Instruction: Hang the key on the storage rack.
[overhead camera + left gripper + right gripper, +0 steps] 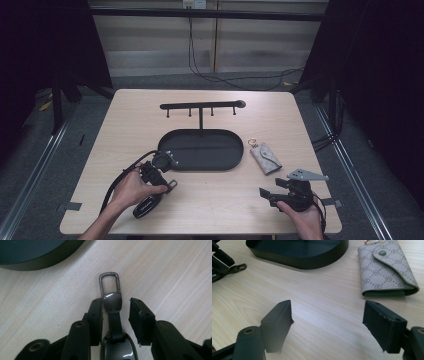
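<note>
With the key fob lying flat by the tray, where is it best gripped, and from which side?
Grip the key fob across its narrow strap, just behind the carabiner clip. Come in along its length from the body end, as the left gripper does: the strap is slim and lies between the jaws, the clip ahead.

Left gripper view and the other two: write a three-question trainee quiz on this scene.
1. True or false: the carabiner keychain lies between the jaws of the left gripper.
2. Which thing lies nearest the right gripper? A the patterned key pouch; B a mug; C a pen.
3. Fill in: the black hook stand rises from the oval ___.
Key: 1 true; 2 A; 3 tray.
</note>
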Action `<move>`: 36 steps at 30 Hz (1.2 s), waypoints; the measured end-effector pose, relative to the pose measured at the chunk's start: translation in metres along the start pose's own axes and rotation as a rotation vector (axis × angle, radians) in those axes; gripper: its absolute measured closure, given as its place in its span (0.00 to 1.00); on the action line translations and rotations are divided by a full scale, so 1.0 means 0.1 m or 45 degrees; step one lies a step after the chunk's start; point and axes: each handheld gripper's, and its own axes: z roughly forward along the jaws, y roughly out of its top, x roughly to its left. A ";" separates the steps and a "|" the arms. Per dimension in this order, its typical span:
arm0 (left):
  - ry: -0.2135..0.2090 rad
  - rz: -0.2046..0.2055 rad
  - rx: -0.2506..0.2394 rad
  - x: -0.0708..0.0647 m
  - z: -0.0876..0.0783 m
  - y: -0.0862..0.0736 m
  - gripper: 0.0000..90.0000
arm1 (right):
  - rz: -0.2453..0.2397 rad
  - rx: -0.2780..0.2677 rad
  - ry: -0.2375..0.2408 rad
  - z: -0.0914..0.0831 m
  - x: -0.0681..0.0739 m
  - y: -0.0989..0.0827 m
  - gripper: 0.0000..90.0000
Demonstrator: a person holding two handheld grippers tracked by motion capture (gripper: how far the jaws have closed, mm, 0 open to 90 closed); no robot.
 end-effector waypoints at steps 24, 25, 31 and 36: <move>0.099 0.007 0.058 -0.08 0.10 0.07 0.76 | 0.002 0.013 0.005 0.00 0.00 0.00 0.26; 0.099 0.006 0.062 -0.08 0.10 0.08 0.76 | -0.004 0.012 0.005 0.00 0.01 0.00 0.26; 0.113 0.004 0.097 -0.11 0.11 0.12 0.76 | -0.008 0.015 0.006 0.01 0.01 0.00 0.26; 0.111 0.012 0.140 -0.10 0.11 0.16 0.77 | -0.007 0.019 0.005 0.01 0.01 0.00 0.26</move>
